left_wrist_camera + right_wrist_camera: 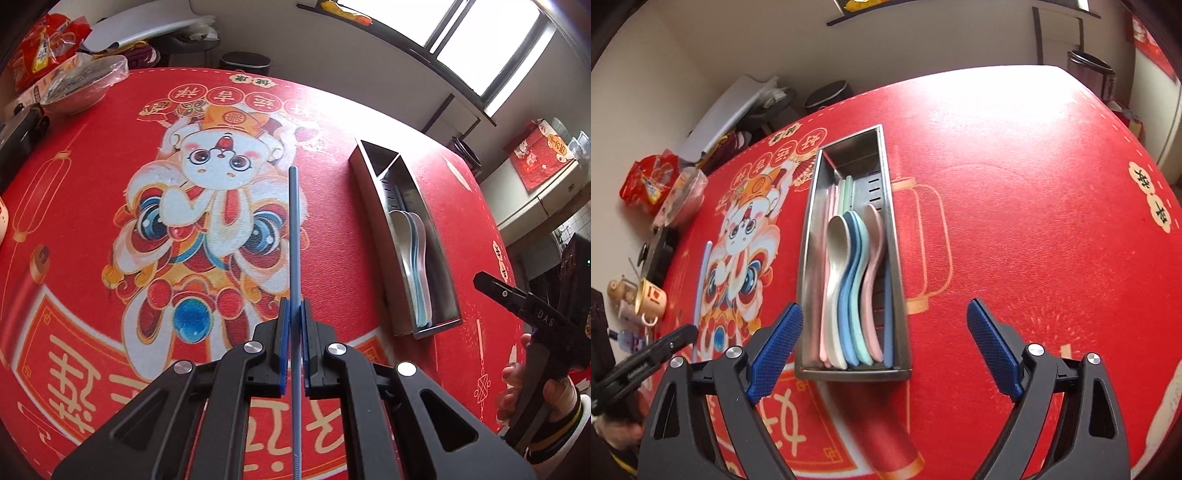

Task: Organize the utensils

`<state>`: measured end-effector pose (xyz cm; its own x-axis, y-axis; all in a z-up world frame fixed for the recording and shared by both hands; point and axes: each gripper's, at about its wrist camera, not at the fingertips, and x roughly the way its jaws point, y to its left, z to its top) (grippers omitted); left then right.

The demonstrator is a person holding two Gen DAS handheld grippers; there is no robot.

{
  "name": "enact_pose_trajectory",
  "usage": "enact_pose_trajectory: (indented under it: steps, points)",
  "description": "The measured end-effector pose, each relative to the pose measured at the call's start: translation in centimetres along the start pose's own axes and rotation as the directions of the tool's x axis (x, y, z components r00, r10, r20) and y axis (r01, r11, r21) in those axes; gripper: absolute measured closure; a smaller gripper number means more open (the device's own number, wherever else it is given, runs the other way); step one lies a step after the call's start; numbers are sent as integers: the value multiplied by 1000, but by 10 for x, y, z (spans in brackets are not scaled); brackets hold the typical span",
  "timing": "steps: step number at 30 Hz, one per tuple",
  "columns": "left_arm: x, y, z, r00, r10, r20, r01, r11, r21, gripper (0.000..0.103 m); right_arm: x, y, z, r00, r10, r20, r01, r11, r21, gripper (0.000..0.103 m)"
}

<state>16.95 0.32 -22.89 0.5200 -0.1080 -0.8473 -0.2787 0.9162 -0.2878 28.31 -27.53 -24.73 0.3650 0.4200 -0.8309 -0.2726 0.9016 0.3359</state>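
Note:
My left gripper [294, 314] is shut on a long blue chopstick [294, 236] and holds it above the red mat, pointing away from me. The chopstick also shows in the right wrist view [703, 280] at the left. A steel utensil tray [897, 258] lies on the mat with several pastel spoons [849, 280] and some chopsticks in it. In the left wrist view the tray [373, 206] lies to the right of the left gripper. My right gripper [884, 354] is open and empty, just in front of the tray's near end.
A red mat with a lion-dance print [207, 206] covers the table. A wrapped bowl [79, 86] and red snack bags [44, 48] stand at the far left. A mug [650, 299] and small items stand at the left edge.

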Motion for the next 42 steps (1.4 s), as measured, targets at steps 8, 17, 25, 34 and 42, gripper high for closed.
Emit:
enact_pose_trajectory:
  steps: [8,17,25,34,42]
  points:
    - [25,-49,22,997,-82,2,82,997,-12,98,-6,-28,3,999,-37,-14,37,999,1,16]
    - [64,-95,55,991,-133,27,135,990,-52,98,-14,-58,15,998,-57,-18,57,998,-5,16]
    - [90,-104,66,994,-103,27,105,991,-84,97,-18,-80,20,997,-67,-27,67,998,5,16]
    - [108,-99,64,998,-67,18,69,993,-97,97,-19,-92,24,997,-67,-33,67,998,7,16]
    - [112,-96,64,998,-57,27,60,991,-121,97,-14,-89,20,997,-64,-50,64,998,-7,16]
